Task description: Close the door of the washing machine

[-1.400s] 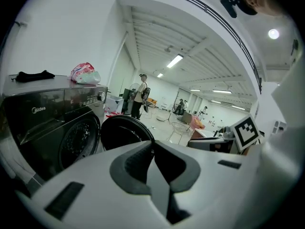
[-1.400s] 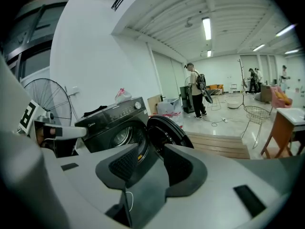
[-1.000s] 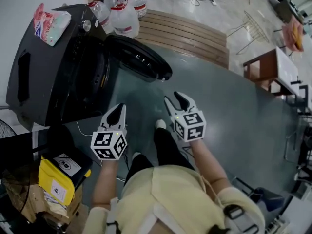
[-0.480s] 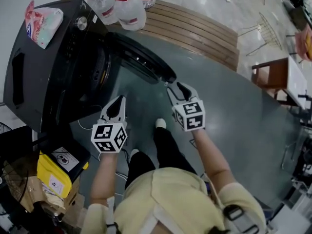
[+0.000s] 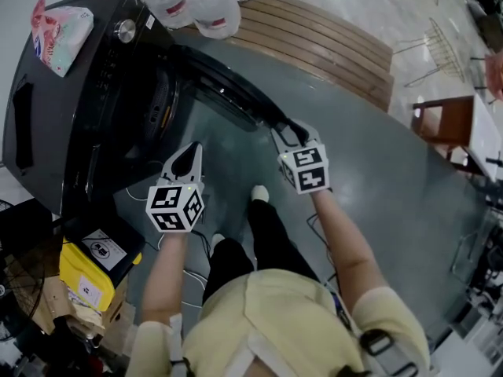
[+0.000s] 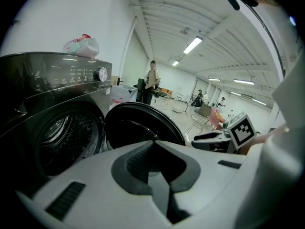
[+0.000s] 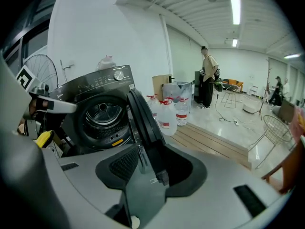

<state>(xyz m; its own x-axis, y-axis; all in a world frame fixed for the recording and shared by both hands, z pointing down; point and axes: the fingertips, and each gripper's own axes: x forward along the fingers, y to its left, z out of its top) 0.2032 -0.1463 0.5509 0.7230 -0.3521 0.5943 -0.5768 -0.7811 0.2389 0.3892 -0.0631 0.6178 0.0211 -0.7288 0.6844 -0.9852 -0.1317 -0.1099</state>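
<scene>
The right gripper [image 5: 292, 129] has its jaws apart, and the free edge of the door [image 5: 228, 93] stands between them: in the right gripper view the door's rim runs edge-on straight down into the gap (whether the pads actually press on it, I cannot tell). The left gripper [image 5: 189, 154] has its jaws drawn together with nothing between them, and it hangs in front of the washing machine [image 5: 78, 116], near its open mouth and apart from the door. The door is swung well out from the front of the washing machine, hinged at the side of the round opening, so the drum [image 5: 153, 108] lies bare. On top of the washing machine, toward its back, rests a pink and white packet [image 5: 59, 26]. Just past the door's hinge side of the washing machine stand several clear water bottles [image 5: 212, 6] with red caps, and beyond them a low platform of wooden slats [image 5: 330, 42] borders the grey floor [image 5: 377, 187]. On the other side of the washing machine sits a yellow box [image 5: 82, 281]. Far behind the washing machine, in the right gripper view, a person [image 7: 208, 78] stands in the hall.
</scene>
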